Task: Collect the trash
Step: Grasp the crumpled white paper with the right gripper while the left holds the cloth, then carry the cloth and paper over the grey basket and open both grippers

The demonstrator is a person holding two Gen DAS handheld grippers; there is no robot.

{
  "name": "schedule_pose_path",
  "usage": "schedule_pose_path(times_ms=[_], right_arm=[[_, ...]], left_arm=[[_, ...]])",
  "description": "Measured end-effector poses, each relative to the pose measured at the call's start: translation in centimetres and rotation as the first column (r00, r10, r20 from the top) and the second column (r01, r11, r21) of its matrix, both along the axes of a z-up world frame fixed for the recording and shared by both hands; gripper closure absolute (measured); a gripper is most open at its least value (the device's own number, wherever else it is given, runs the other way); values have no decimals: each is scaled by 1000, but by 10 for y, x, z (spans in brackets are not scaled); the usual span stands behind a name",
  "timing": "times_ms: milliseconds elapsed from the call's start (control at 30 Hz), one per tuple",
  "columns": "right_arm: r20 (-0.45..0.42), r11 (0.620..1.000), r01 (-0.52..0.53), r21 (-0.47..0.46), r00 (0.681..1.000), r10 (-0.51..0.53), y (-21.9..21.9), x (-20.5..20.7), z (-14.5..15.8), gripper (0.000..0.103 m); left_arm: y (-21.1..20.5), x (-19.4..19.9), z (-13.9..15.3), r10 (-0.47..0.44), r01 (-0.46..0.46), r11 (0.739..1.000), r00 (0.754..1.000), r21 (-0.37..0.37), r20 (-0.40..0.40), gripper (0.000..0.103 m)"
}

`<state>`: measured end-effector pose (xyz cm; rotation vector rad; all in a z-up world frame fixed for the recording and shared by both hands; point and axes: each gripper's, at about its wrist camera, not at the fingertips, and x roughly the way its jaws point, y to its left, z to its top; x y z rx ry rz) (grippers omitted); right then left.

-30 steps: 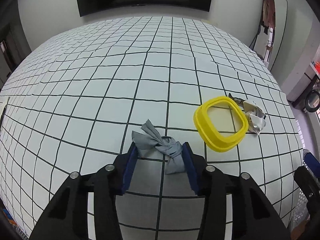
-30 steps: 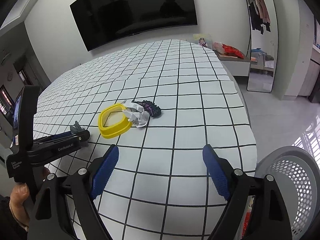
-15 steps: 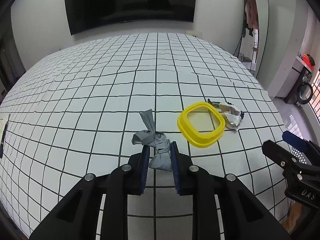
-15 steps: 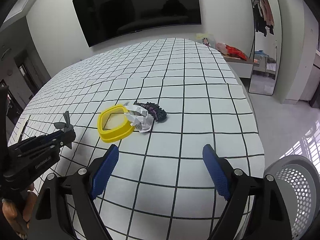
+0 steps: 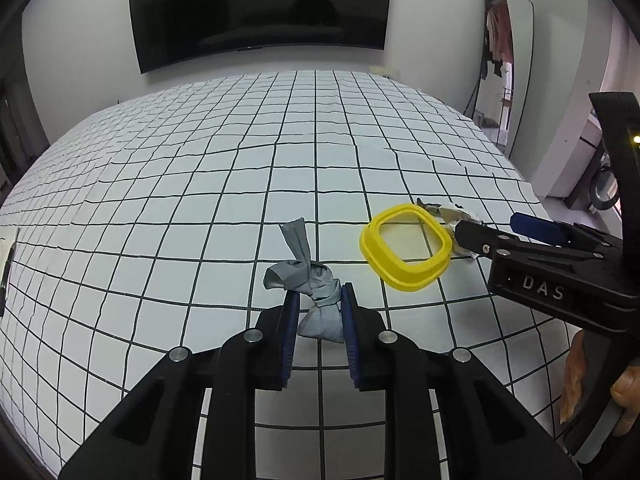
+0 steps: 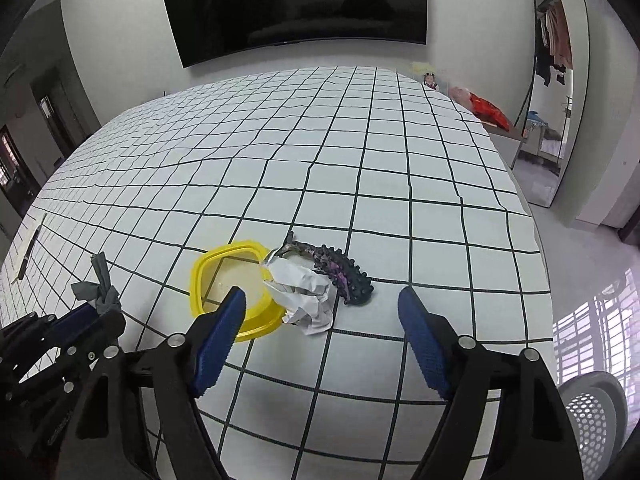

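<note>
left gripper (image 5: 319, 322) now clamps the knotted grey bag (image 5: 316, 304) that it straddled with wide jaws a second ago.

the bag sits pinched between the blue pads, just above the checked bedsheet (image 5: 200, 200), so the first piece of trash looks secured. the right gripper (image 6: 320, 332) has moved in with its jaws spread wide and empty, close over the crumpled white paper (image 6: 304, 296), which lies touching the yellow ring (image 6: 224, 280) and the dark purple wrapper (image 6: 340, 272); it is likely the next pickup.

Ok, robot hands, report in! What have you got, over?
Left gripper shut on knotted grey cloth scrap. Right gripper open near crumpled white paper. Yellow plastic ring alongside.
</note>
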<state>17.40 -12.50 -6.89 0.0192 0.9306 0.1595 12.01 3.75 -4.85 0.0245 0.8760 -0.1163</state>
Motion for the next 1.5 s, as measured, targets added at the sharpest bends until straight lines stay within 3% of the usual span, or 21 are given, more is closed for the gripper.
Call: schedule_pose_path(times_ms=[100, 233, 333, 467, 800, 1100, 1300, 1500], right_arm=[[-19, 1000, -4, -7, 1000, 4, 3, 7, -5, 38], [-23, 1000, -14, -16, 1000, 13, 7, 10, -7, 52], [-21, 999, -30, -17, 999, 30, 9, 9, -6, 68], [-19, 999, -43, -4, 999, 43, 11, 6, -4, 78], [9, 998, 14, 55, 1000, -14, -10, -24, 9, 79], [25, 987, 134, 91, 990, -136, -51, -85, 22, 79], [31, 965, 249, 80, 967, -252, -95, -138, 27, 79], [29, 923, 379, 72, 924, -381, -149, -188, 25, 79]], left_arm=[[3, 1, -2, 5, -5, 1000, 1000, -6, -8, 82], [4, 2, -3, 7, -7, 1000, 1000, -11, -12, 82], [4, 2, -3, 4, -4, 1000, 1000, -14, -13, 82], [5, 1, -3, 1, -2, 1000, 1000, -13, -13, 82], [1, -6, 5, -15, 15, 1000, 1000, -20, 2, 82], [-37, -28, 18, -116, 117, 992, 993, -44, 30, 82], [-80, -47, 25, -233, 235, 970, 972, -58, 45, 82], [-139, -69, 25, -366, 367, 929, 930, -52, 40, 82]])
